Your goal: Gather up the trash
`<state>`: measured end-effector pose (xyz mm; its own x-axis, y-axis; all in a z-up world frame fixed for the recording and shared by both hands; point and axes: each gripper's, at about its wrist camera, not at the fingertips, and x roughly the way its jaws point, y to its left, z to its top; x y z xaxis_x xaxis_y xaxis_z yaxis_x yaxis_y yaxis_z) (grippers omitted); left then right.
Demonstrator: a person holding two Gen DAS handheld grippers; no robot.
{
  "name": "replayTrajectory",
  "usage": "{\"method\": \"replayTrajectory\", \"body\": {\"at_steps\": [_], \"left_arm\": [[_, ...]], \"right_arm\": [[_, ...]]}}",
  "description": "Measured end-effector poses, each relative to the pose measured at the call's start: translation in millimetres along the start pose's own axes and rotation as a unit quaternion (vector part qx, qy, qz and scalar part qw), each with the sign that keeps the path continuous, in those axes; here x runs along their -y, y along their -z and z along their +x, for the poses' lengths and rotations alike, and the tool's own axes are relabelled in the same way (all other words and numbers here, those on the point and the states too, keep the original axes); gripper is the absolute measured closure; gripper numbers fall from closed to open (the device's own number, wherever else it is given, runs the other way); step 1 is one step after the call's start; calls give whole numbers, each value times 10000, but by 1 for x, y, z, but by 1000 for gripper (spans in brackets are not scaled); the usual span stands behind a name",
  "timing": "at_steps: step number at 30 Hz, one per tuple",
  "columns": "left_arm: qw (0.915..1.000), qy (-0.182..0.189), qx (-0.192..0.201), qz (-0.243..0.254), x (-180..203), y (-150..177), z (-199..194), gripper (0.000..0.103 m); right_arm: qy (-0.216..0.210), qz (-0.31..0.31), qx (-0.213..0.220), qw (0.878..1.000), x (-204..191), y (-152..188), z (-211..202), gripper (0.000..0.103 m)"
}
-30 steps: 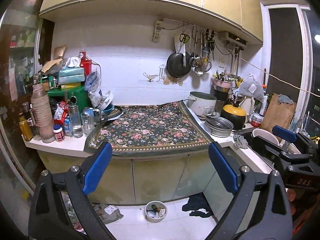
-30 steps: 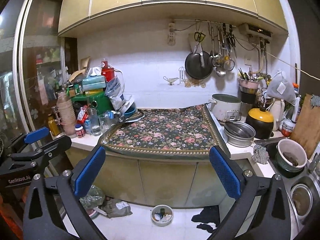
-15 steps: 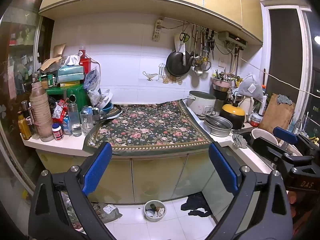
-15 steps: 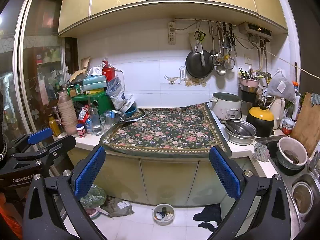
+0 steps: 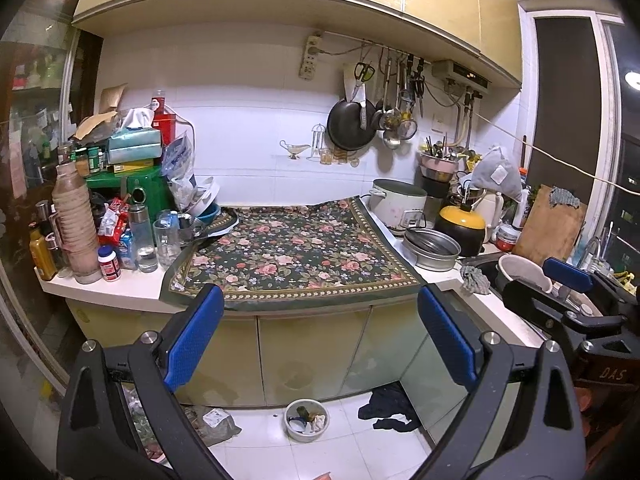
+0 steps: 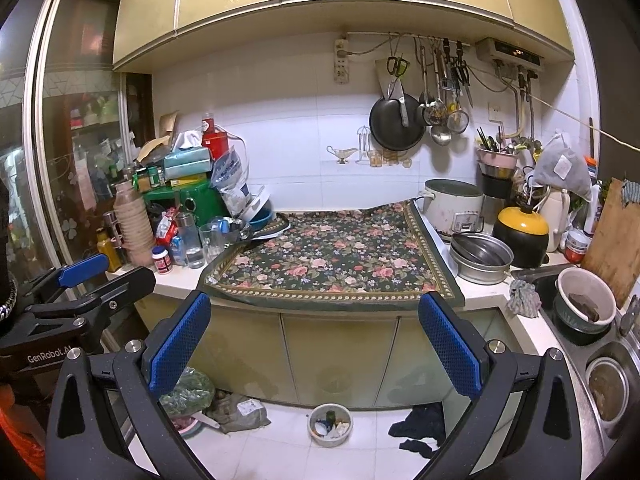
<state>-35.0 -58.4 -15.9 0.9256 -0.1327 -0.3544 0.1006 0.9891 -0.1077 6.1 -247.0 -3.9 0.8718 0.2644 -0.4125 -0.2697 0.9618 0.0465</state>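
Right wrist view puts the trash (image 6: 240, 408) on the floor at seven o'clock, under the counter (image 6: 176, 280), just beside a bowl (image 6: 330, 424) at six. Our left gripper (image 5: 320, 344) and right gripper (image 6: 314, 344) are both spread and empty. We risk grabbing the dark cloth (image 6: 420, 428) at five o'clock instead, or knocking the bowl while reaching low.
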Motion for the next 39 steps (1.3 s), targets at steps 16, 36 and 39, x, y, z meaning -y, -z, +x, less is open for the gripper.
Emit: {"method": "replayTrajectory", "body": {"at_steps": [16, 36, 39], "left_arm": [[10000, 50, 40, -17, 12, -3, 2, 5], [9998, -100, -45, -148, 16, -7, 21, 5], [9998, -128, -68, -165, 16, -7, 25, 5]], "right_arm": [[48, 57, -46, 10000, -5, 3, 2, 0], [27, 118, -108, 9999, -7, 0, 12, 0], [-3, 137, -147, 9998, -7, -2, 19, 0]]}}
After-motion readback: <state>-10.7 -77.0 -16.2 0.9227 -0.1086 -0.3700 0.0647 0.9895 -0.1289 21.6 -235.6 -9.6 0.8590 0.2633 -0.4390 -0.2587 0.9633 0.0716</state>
